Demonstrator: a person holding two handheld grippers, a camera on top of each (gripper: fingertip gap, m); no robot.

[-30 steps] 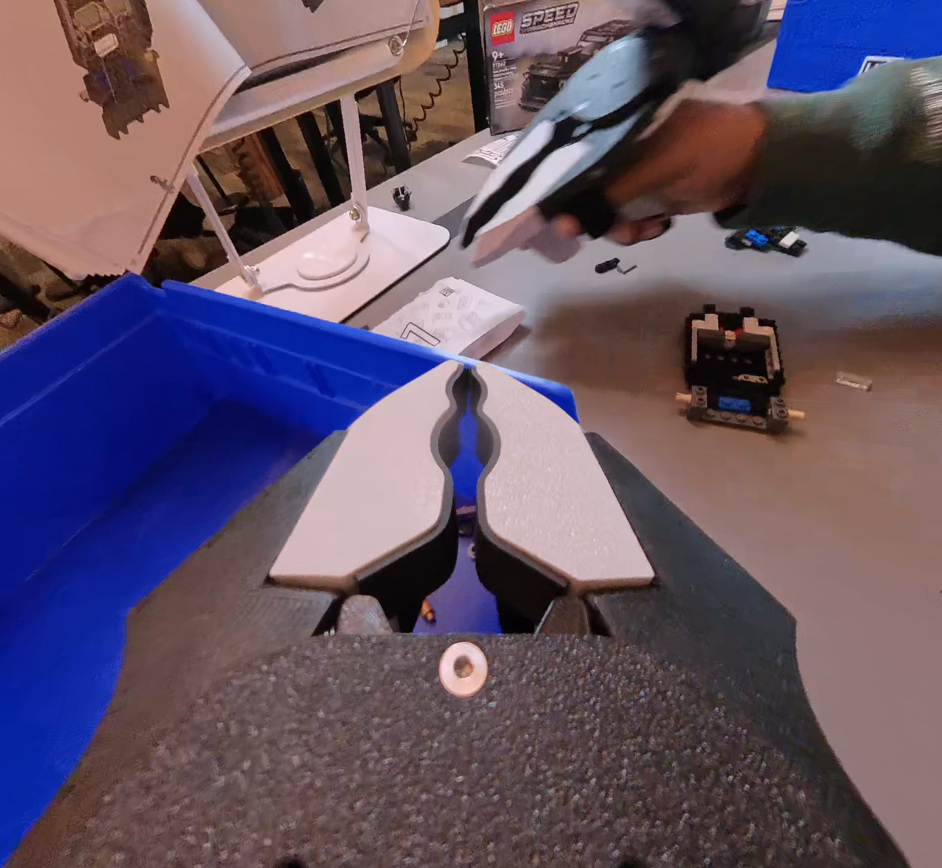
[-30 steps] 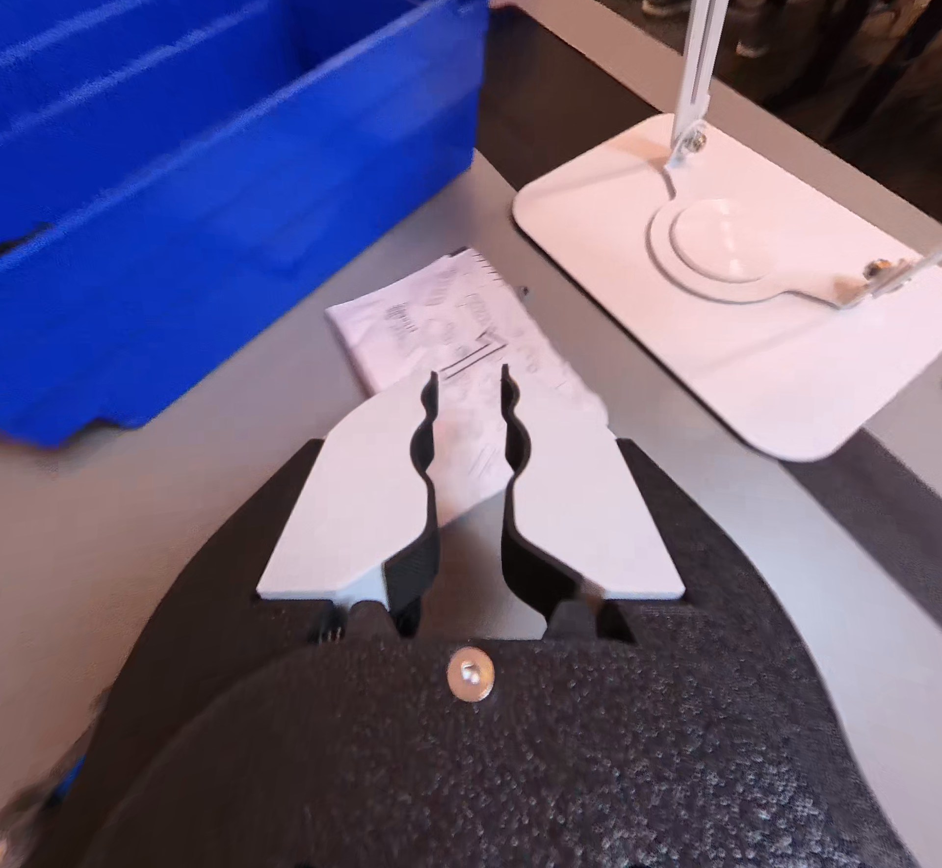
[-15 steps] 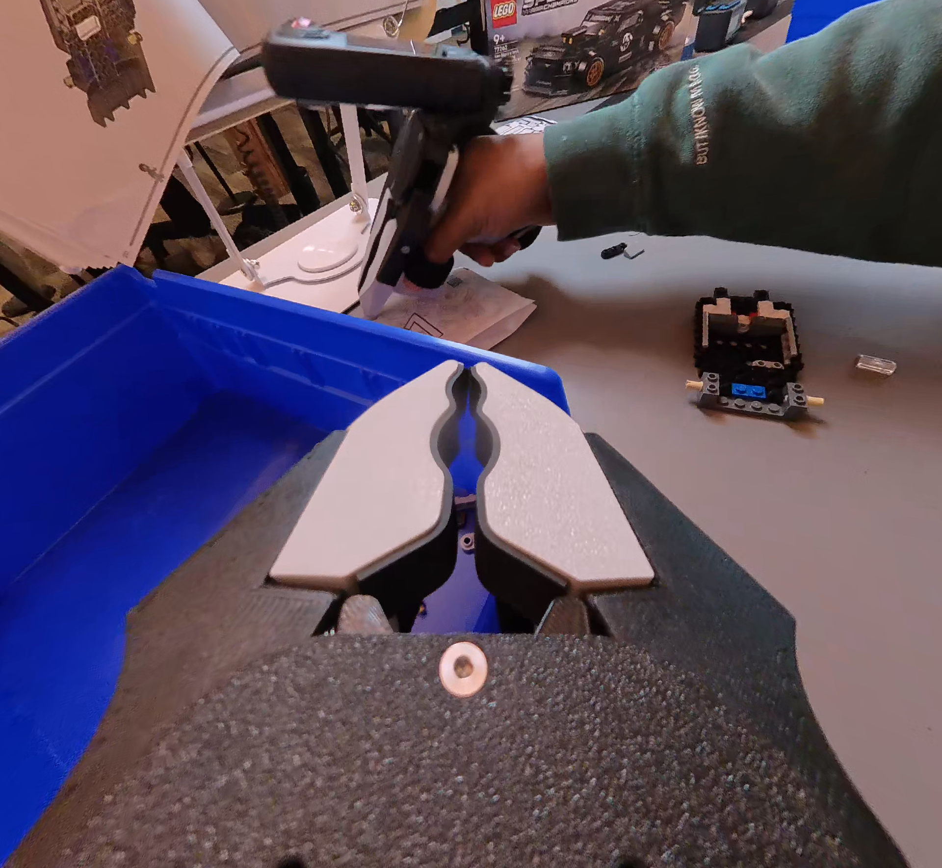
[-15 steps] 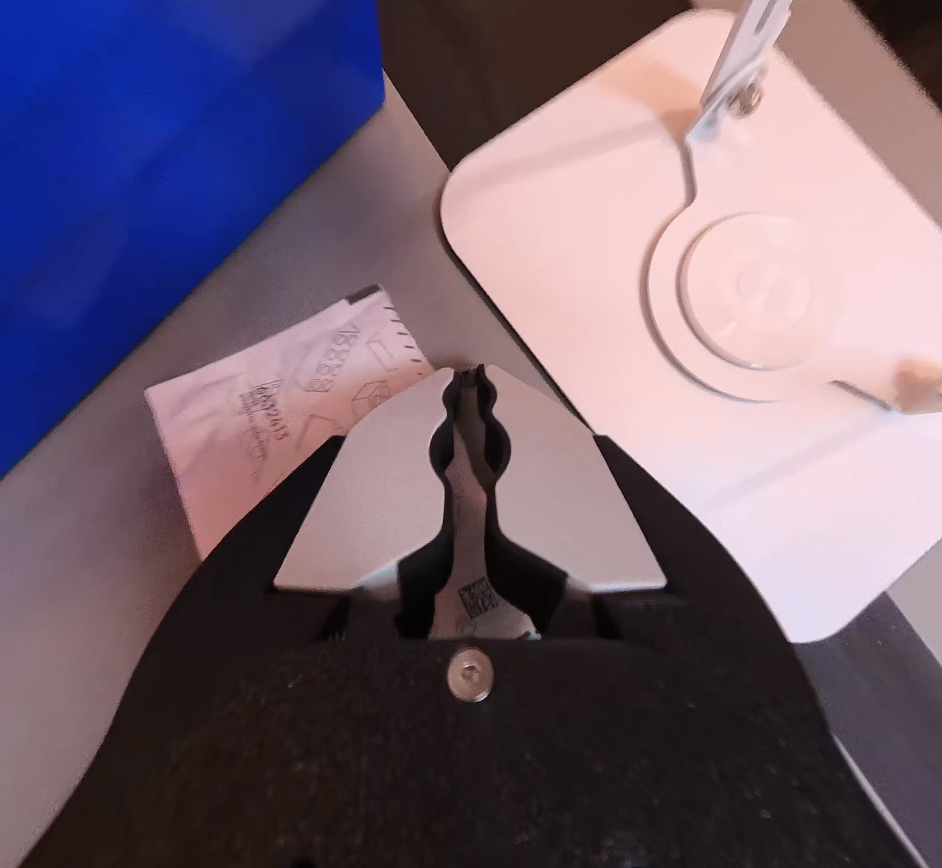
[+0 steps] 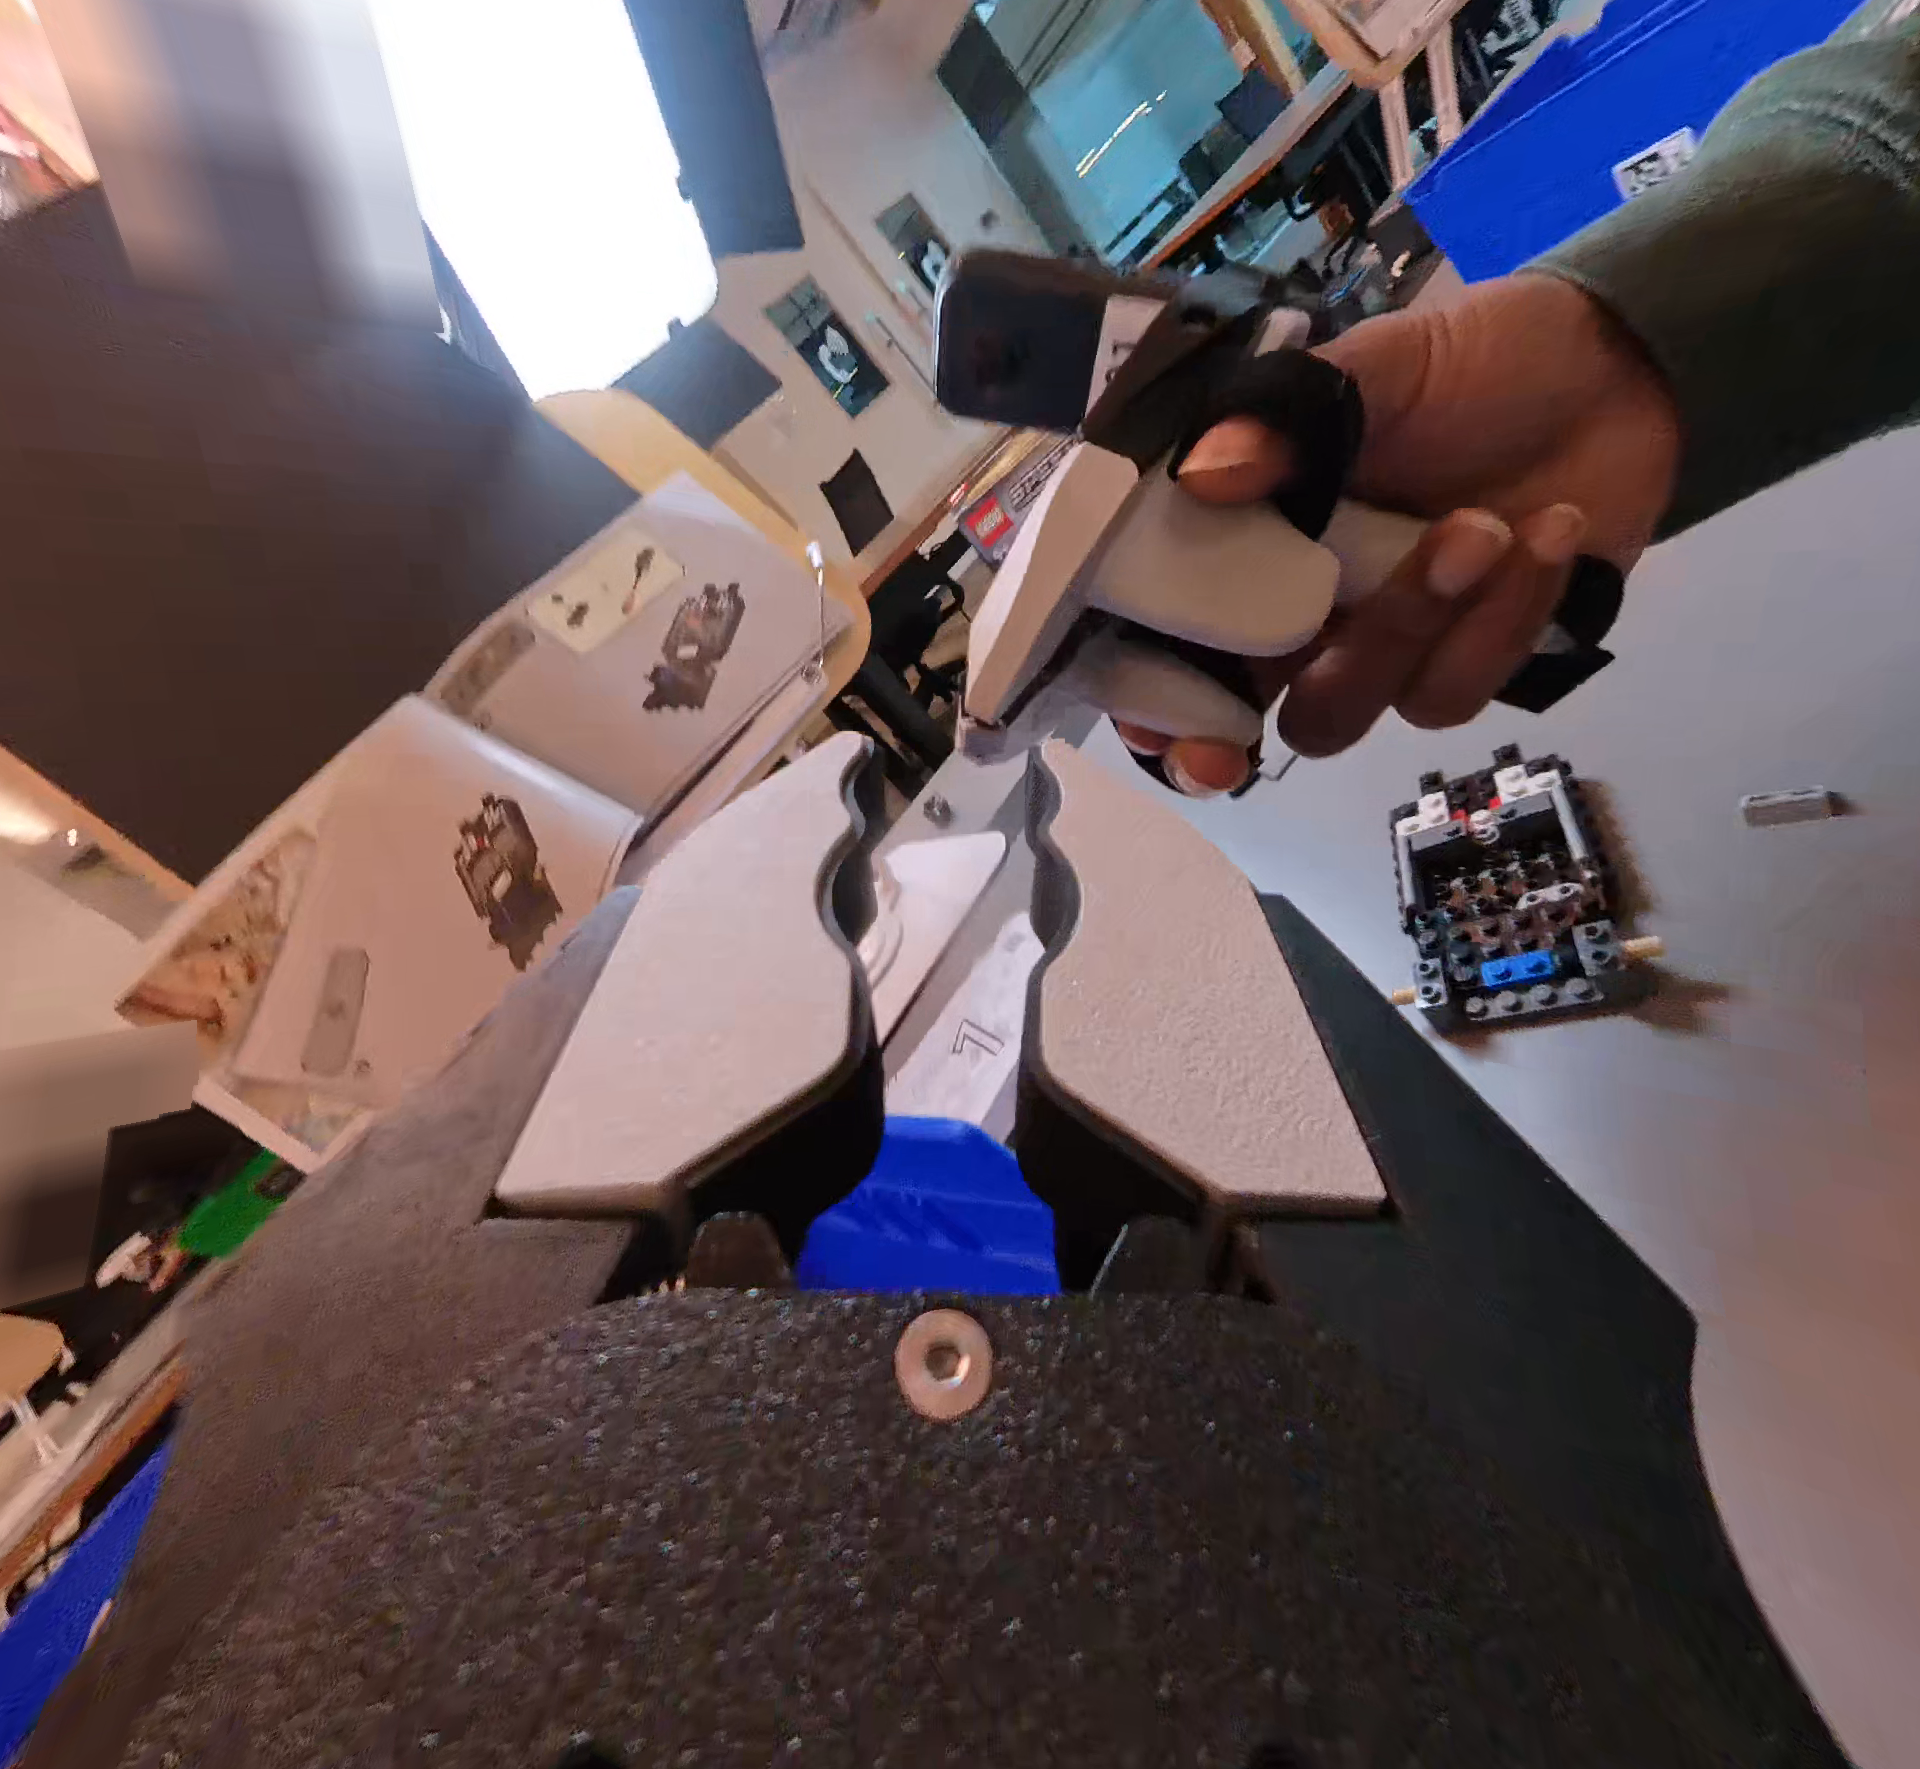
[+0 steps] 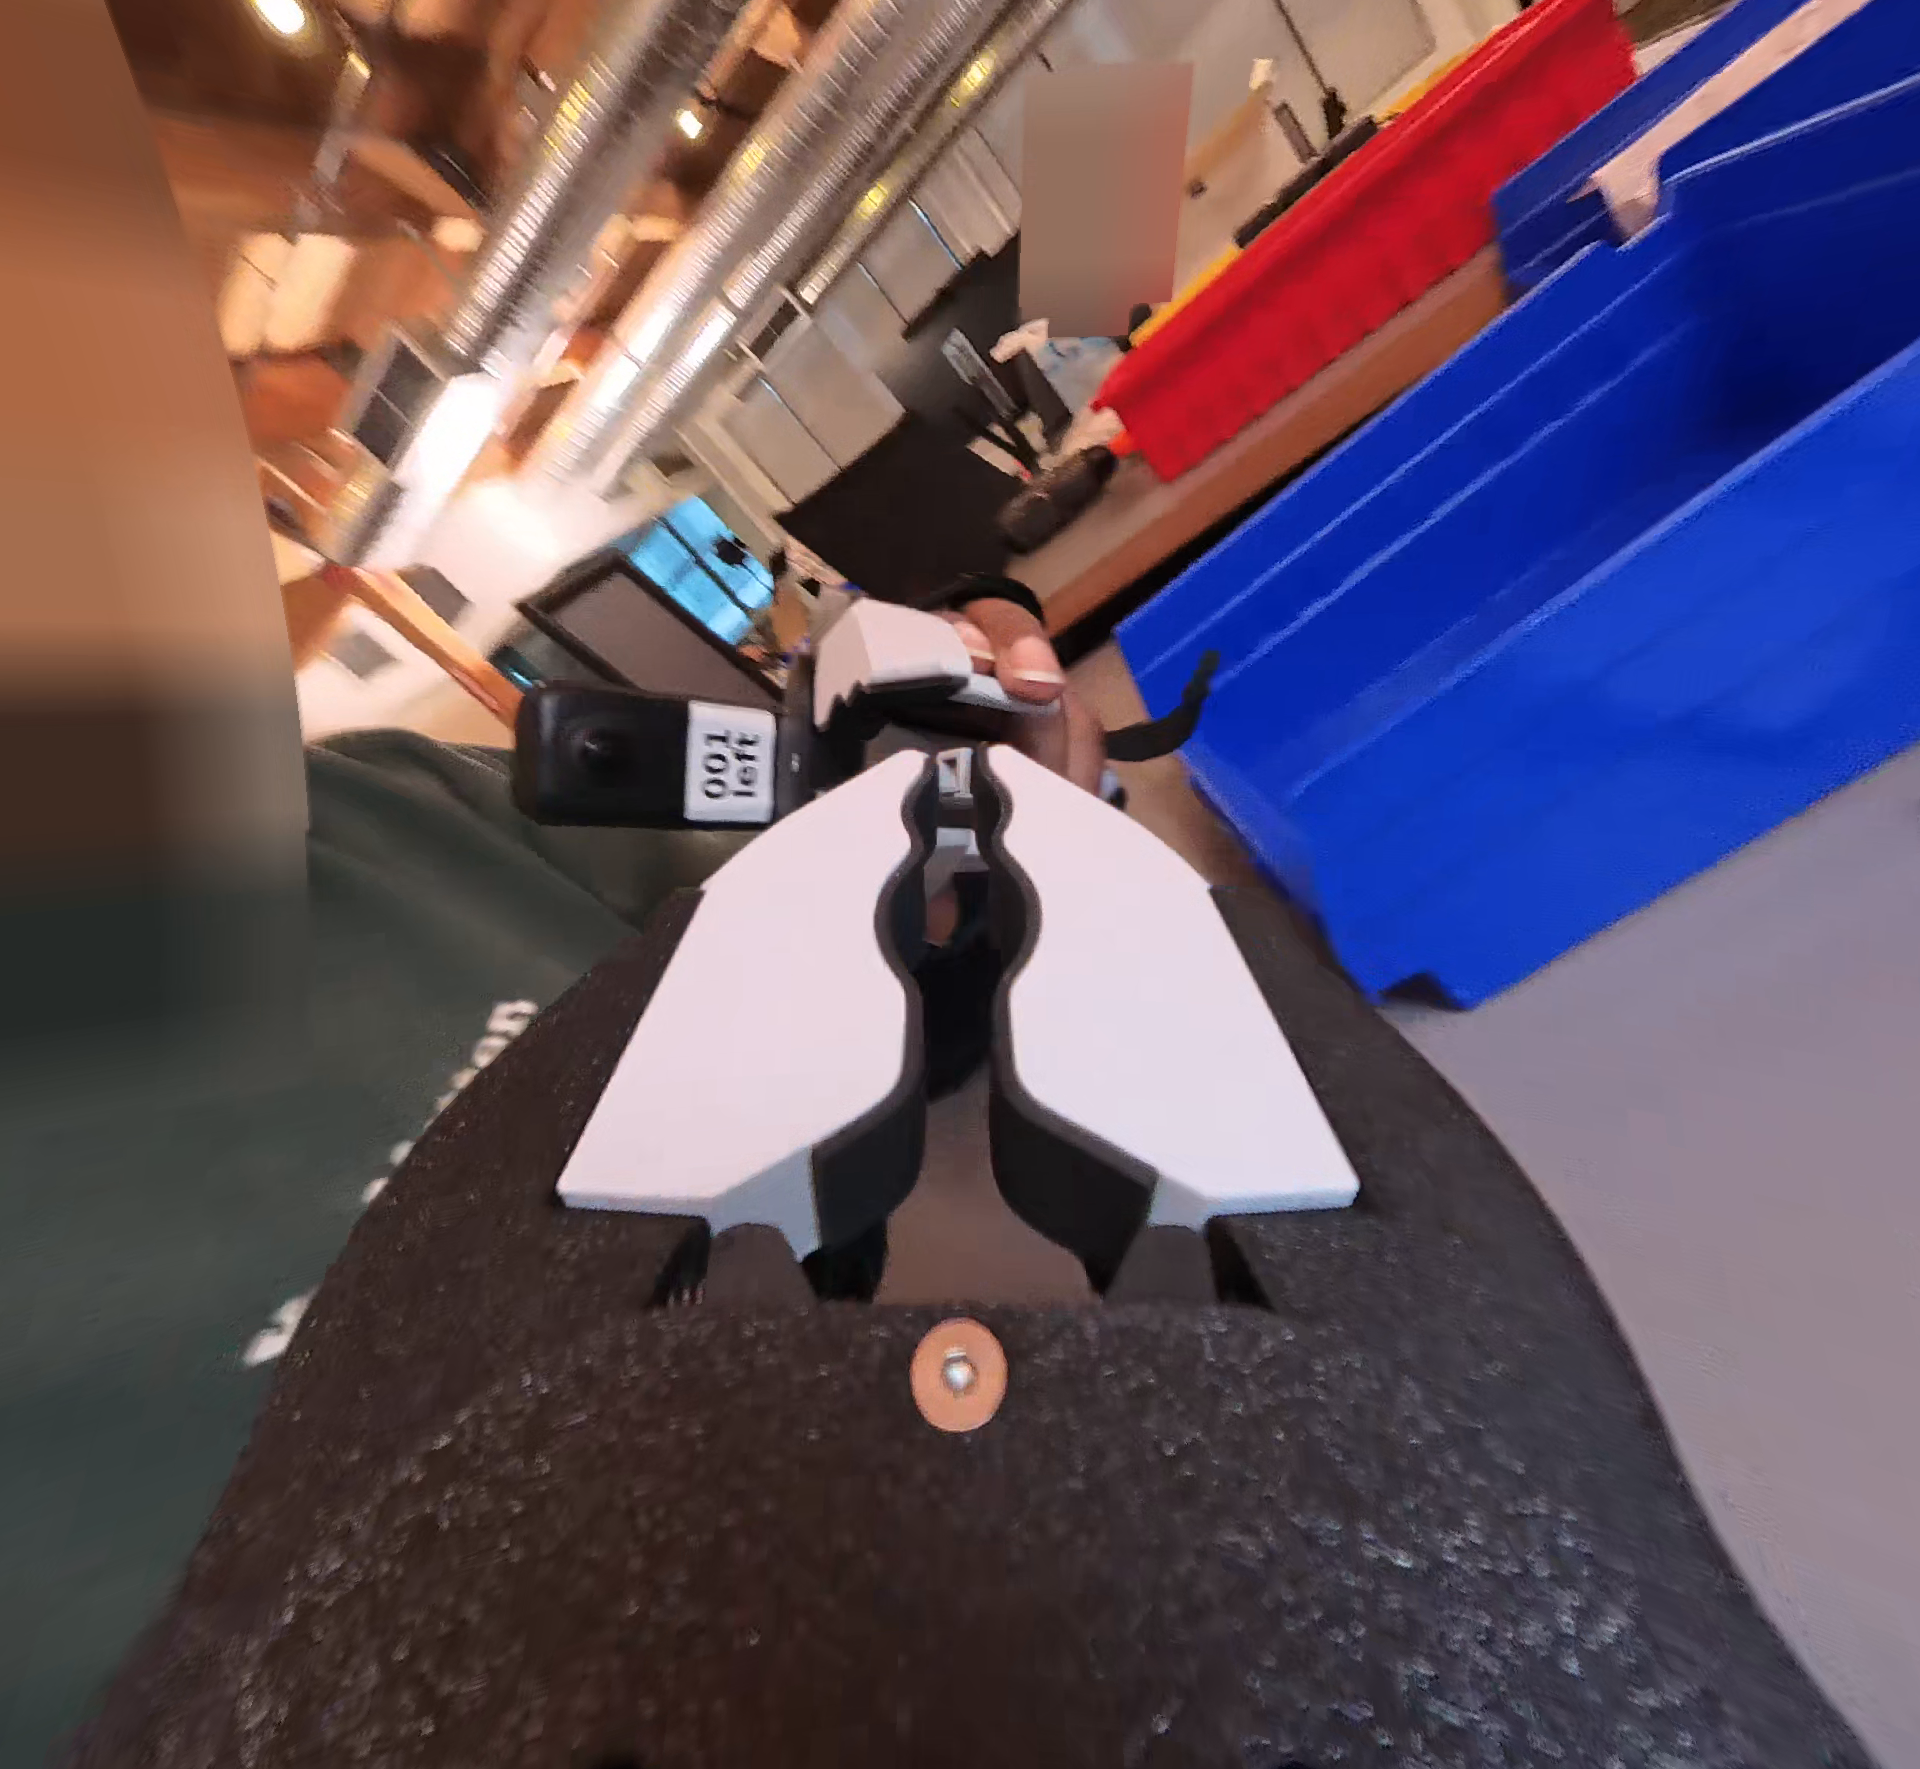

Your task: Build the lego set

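Note:
My left gripper [image 5: 951, 758] is open, raised and tilted over the corner of a blue bin [image 5: 925, 1200]. Through its gap show a white paper bag [image 5: 977, 1023] and a white stand base [image 5: 914, 888]. My right gripper [image 5: 977, 740], held by a hand [image 5: 1475, 493], hovers just beyond the left fingertips and points at them. In the right wrist view my right gripper [image 6: 953, 758] is almost shut, with only a narrow slit at the tips. I see nothing clearly held in it. The left gripper's camera [image 6: 613, 753] faces it closely.
A partly built black brick car [image 5: 1507, 898] and a small loose piece [image 5: 1787, 805] lie on the grey table [image 5: 1766, 1252]. A book stand with instruction pages [image 5: 499, 888] stands at the left. Blue bins [image 6: 1558, 732] and a red bin [image 6: 1351, 265] are at the right. Less than 4 cm separates the two grippers' tips. The partly built black brick car [image 5: 1507, 898] is about 20 cm from both grippers' fingertips.
My right gripper closed down at the paper bag, then rose and turned to face the left gripper. My left gripper opened and tilted upward.

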